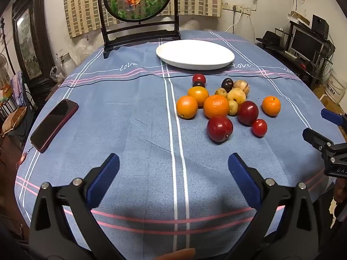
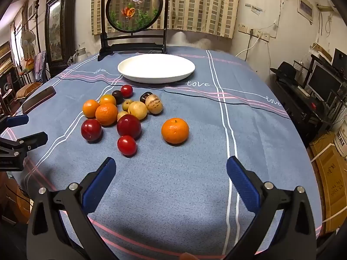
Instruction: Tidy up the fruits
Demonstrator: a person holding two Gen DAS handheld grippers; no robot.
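I see a loose cluster of fruits (image 2: 121, 117) lying mid-tablecloth (image 2: 249, 151), toward its left side: oranges, dark red plums, small red and yellowish ones, mostly touching. One orange (image 2: 175, 130) sits apart to the right. My white plate (image 2: 156, 68) lies empty beyond them, near the far edge

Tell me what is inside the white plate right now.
Nothing shows inside the white plate: its visible surface is bare in both views. All the fruit, including the lone orange, lies on the tablecloth in front of it. The near rim hides a sliver of the inside.
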